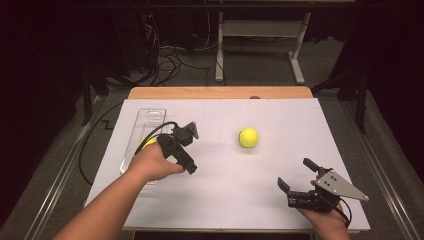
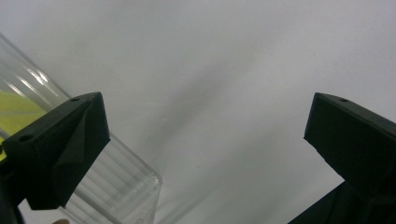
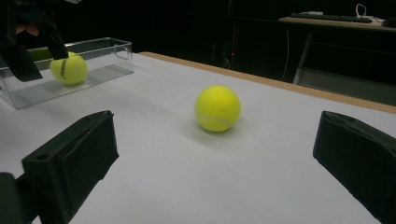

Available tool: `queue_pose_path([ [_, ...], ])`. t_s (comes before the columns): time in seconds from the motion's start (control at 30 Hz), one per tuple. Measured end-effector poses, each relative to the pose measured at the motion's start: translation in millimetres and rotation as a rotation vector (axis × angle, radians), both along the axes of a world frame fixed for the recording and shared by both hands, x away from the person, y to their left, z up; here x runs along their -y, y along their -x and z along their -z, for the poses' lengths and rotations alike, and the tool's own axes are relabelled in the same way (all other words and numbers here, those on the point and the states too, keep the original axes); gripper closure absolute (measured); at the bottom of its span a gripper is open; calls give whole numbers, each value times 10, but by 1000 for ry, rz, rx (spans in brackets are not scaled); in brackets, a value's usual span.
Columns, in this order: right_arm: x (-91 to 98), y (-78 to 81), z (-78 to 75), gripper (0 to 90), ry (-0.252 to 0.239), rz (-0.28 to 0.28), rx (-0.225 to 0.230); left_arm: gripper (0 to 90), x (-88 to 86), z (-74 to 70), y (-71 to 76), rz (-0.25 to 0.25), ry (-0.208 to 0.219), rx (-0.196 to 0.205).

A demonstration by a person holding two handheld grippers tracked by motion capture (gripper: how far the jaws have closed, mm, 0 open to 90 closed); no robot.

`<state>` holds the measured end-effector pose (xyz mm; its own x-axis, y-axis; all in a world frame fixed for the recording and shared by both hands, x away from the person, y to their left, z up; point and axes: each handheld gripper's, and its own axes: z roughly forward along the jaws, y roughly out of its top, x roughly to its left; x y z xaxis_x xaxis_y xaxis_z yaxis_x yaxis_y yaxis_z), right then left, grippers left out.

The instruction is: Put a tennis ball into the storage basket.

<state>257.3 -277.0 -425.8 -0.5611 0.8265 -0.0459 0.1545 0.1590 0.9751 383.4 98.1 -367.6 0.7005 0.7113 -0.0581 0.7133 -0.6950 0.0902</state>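
Right gripper (image 1: 296,176) sits nearest the camera, close to the near right corner of the surface (image 1: 225,200), held in a hand (image 1: 327,220) entering from the bottom edge. Its jaws stand wide apart with nothing between them; a grey three-cornered plate (image 1: 342,184) rides on top. In the right gripper view the two black jaws frame a yellow tennis ball (image 3: 217,108) resting on the white surface, apart from both jaws. In the high view this ball (image 1: 248,137) lies alone near the middle of the surface, a little toward the far edge, well apart from either gripper.

Left gripper (image 1: 189,145) is held over the left part of the surface, just beside a clear plastic box (image 1: 150,116) that runs along the left edge. Its jaws are wide open and empty; the left gripper view shows bare surface between them and the corner of the clear box (image 2: 135,186) behind the left jaw. A second yellow ball (image 3: 69,68) rests inside the box, partly hidden in the high view by the left hand (image 1: 152,162).
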Motion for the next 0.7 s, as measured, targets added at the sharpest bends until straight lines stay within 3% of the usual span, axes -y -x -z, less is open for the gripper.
queue_pose_path([
  [0.17, 1, 0, 2, 3, 0, 0, -1, 9, 104, 19, 93, 44, -8, 4],
  [0.37, -8, -1, 5, 2, 3, 1, -3, 9, 221, 45, 203, 85, 12, 0],
  [0.47, -12, 6, 1, 3, 1, 0, -1, 10, 264, 100, 250, 101, -10, 14],
  [0.53, -14, 9, 2, 2, 2, 0, -2, 10, 284, 148, 295, 105, 9, 12],
  [0.7, -10, 12, 5, 2, 2, 3, -2, 9, 310, 267, 456, 139, 5, 16],
])
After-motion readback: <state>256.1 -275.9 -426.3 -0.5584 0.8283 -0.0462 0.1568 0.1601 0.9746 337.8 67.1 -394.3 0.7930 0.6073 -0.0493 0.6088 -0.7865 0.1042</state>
